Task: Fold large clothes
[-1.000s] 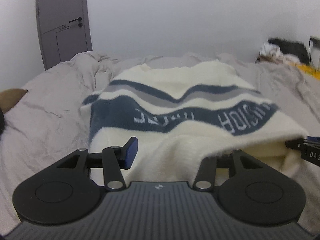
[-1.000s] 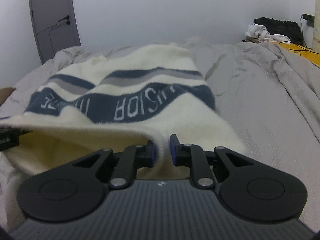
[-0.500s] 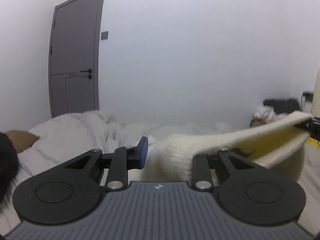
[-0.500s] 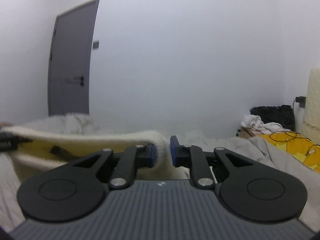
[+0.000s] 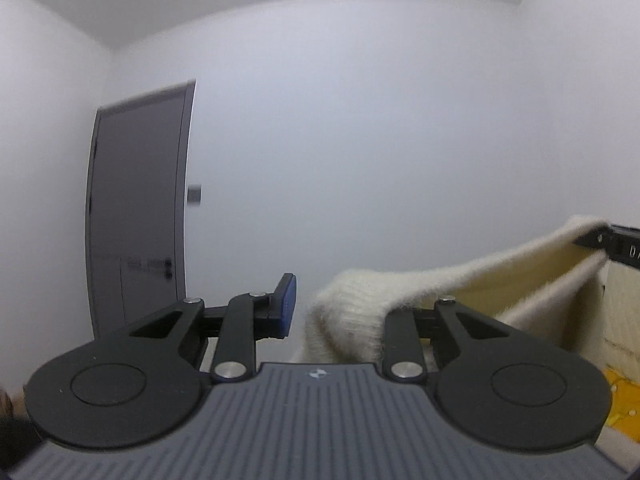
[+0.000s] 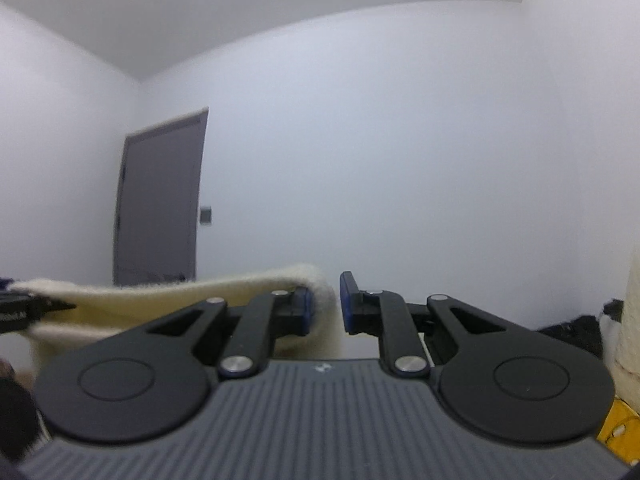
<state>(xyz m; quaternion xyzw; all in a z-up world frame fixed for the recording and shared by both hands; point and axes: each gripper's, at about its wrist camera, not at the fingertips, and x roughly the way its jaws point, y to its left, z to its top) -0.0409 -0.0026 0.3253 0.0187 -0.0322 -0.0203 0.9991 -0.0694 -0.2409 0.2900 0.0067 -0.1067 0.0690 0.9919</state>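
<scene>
So, left wrist view: left tool w/ a thick fold of the sweater bunched betw its fingers; blue pad of the left-side finger is bare w/ a small gap to the knit, the other finger is buried under fabric, so can't tell for sure if it's pinching. Sweater is cream, fuzzy, thick-knit outside, paler yellowish on the inner face; its edge runs taut up to the right, where the right tool has it at frame edge. Garment is held up in the air, seen against white wall. Grey door at left, blurred; bit of yellow cloth low right.

Right wrist view: right tool pressed nearly together, pinching the sweater edge betw blue pads. Cream band stretches left to the left tool at frame edge, double-layered, slightly sagging. Same door; dark pile low right
</scene>
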